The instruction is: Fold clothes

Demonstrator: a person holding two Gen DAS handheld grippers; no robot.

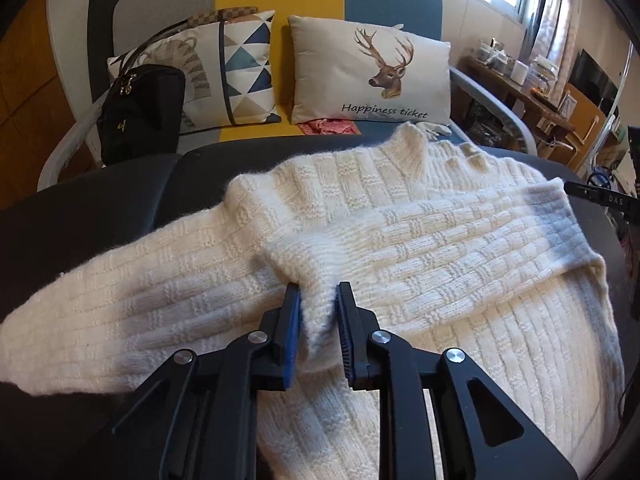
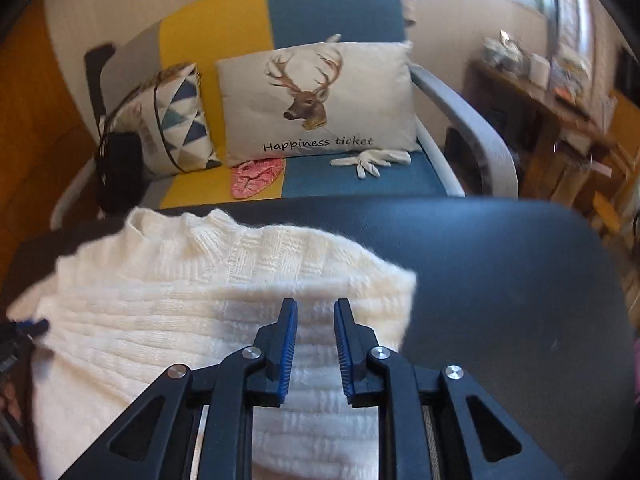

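The cream-white basket-weave knit sweater [image 1: 400, 240] lies on the black leather-like counter [image 2: 500, 272]. The beige cushion [image 1: 372, 72] bears a brown stag head and black lettering; the other cushion [image 1: 240, 72] shows blue, teal and tan triangles. The sofa [image 2: 340, 4] is striped grey, yellow and blue.

left gripper [image 1: 317, 292]: black angular linkage arms, triangular cut-outs | blue ribbed pads [image 1: 294, 320] on fingers' inner faces | silver round screws behind the fingers | right gripper [image 2: 316, 308]: same black frame, blue pads, silver screws
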